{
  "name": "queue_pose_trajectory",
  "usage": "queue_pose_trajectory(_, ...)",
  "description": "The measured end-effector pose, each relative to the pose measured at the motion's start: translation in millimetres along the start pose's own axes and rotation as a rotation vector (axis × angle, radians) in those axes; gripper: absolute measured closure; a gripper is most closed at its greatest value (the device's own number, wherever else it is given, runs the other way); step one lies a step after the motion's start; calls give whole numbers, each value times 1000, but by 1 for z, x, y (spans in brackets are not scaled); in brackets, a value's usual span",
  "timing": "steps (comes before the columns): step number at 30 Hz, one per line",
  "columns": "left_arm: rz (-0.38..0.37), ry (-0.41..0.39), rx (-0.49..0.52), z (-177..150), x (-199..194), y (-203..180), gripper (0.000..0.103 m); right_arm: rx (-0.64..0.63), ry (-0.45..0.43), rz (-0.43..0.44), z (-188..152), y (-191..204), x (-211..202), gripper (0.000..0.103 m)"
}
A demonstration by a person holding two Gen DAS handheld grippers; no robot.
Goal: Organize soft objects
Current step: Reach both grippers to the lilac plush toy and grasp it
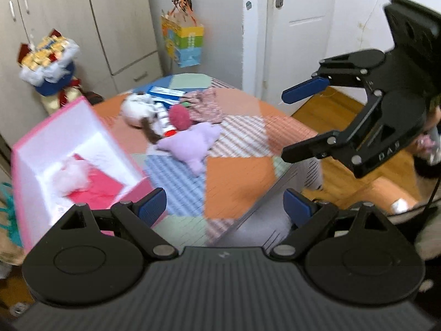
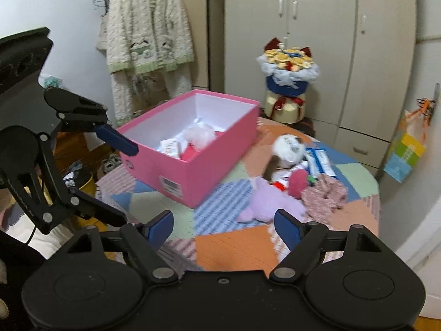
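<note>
1. Bedroom furniture rings a table (image 2: 234, 251) covered with a patchwork cloth: pale wardrobes behind it, a white door to one side, a knitted cardigan on a hanger.
2. Open-topped, the pink box (image 2: 209, 165) stands at one end of the table; it seems to be where the soft things are gathered, since a fluffy pink-white toy (image 2: 199, 136) already lies inside on some red paper.
3. Loose on the cloth, just beside the box, lies a small heap: a purple plush (image 1: 190, 143) nearest the front edge, a round red plush (image 1: 179, 117) touching it, a white and brown soft toy (image 1: 140, 110) behind, and a crumpled floral cloth (image 1: 205, 104) at the far side. A blue and white flat packet is partly under them.
4. Left gripper (image 1: 224, 202) hovers above the near edge of the table, its jaws spread wide with nothing between them, the box on its left.
5. Right gripper (image 2: 224, 226) is likewise spread and empty, held above the cloth with the purple plush just ahead, which suggests that toy is its next target.
6. Each gripper shows in the other's view, raised clear of the heap, so neither blocks an approach.
7. Most of the sorting appears still to be done, as four soft things remain outside the box.
</note>
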State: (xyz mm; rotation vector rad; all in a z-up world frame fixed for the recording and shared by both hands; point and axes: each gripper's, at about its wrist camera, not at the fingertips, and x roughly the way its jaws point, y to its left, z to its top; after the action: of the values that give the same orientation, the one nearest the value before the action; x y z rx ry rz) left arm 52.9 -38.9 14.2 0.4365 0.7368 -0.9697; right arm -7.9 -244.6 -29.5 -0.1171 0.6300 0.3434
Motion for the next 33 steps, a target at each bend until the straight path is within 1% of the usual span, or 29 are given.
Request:
queue_pose_trajectory(4, -25, -4, -76, 13, 30, 4, 14, 11, -21, -20, -10, -23, 1, 17)
queue_pose_trajectory(7, -23, -21, -122, 23, 48, 9, 14, 4, -25, -1, -17, -37, 12, 16)
queue_pose_trajectory(10, 9, -39, -168, 31, 69, 16, 14, -7, -24, -1, -26, -52, 32, 16)
queue_pose_trajectory(12, 54, -36, -215, 35, 84, 22, 14, 10, -28, -9, -32, -62, 47, 16)
queue_pose_trajectory(14, 80, -35, -235, 38, 99, 24, 14, 35, -34, -7, -36, -68, 59, 16)
queue_pose_trajectory(19, 41, -3, -310, 43, 131, 32, 20, 18, -31, 9, -41, -79, 95, 16)
queue_pose_trajectory(21, 70, -6, -339, 44, 143, 33, 20, 1, -22, 23, -43, -81, 112, 16)
queue_pose_trajectory(23, 77, -4, -384, 45, 155, 35, 21, 2, -13, 35, -45, -83, 127, 16)
queue_pose_trajectory(25, 127, -21, -426, 45, 163, 38, 21, 18, -6, 31, -46, -85, 142, 16)
queue_pose_trajectory(28, 226, -56, -442, 47, 175, 41, 21, 4, 3, -7, -45, -84, 159, 15)
queue_pose_trajectory(29, 252, -60, -445, 48, 178, 43, 22, 6, 10, -15, -45, -85, 164, 12)
queue_pose_trajectory(31, 272, -60, -457, 49, 185, 47, 32, 30, 25, -18, -43, -87, 173, 8)
queue_pose_trajectory(33, 273, -34, -498, 47, 192, 55, 40, 82, 26, -6, -40, -91, 178, 8)
